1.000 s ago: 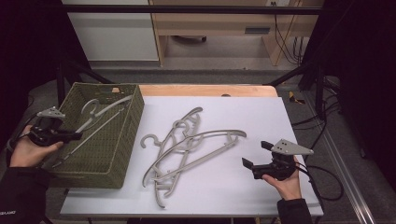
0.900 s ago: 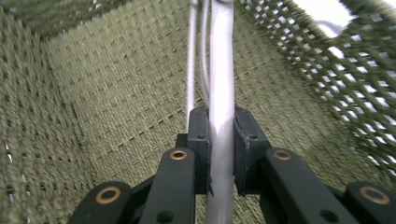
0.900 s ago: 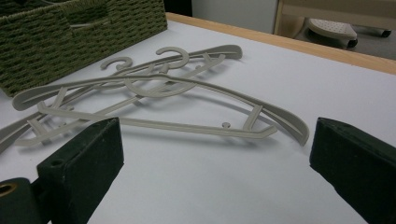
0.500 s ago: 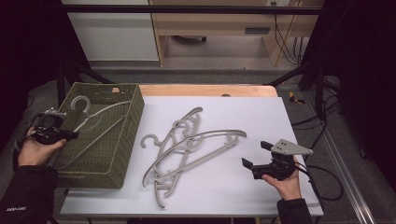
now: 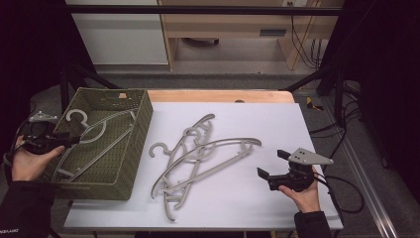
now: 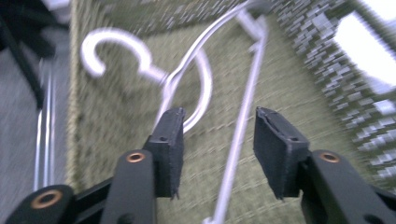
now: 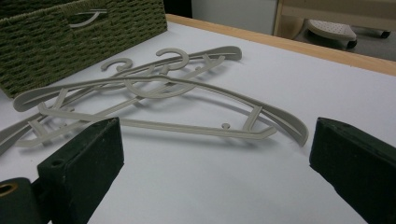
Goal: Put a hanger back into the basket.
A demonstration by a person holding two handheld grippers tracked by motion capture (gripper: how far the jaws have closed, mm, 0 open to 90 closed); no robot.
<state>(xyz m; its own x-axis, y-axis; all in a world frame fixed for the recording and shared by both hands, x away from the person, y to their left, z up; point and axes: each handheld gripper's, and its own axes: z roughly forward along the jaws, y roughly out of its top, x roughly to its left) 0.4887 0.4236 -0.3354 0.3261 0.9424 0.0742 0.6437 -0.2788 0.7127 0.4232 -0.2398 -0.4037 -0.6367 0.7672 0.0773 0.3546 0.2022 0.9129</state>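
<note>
A grey plastic hanger (image 5: 94, 135) lies inside the green woven basket (image 5: 143, 129) at the table's left. My left gripper (image 5: 72, 140) reaches over the basket's left wall, held by a hand. In the left gripper view its jaws stand open (image 6: 217, 144); the hanger (image 6: 187, 79) lies just beyond them, one thin bar running down between the jaws without being pinched. A pile of several grey hangers (image 5: 198, 153) lies mid-table. My right gripper (image 5: 272, 163) rests right of the pile, wide open (image 7: 215, 154) and empty, facing the hangers (image 7: 154, 93).
The white table top (image 5: 257, 119) has bare room to the right of and behind the pile. A wooden strip (image 5: 218, 95) runs along its far edge. The basket (image 7: 56, 42) stands behind the pile in the right gripper view. Cables trail off the right side.
The hanger in the basket has shifted left and settled lower, its hook now near the left wall. The left gripper stays at the wall. The right gripper has not moved.
</note>
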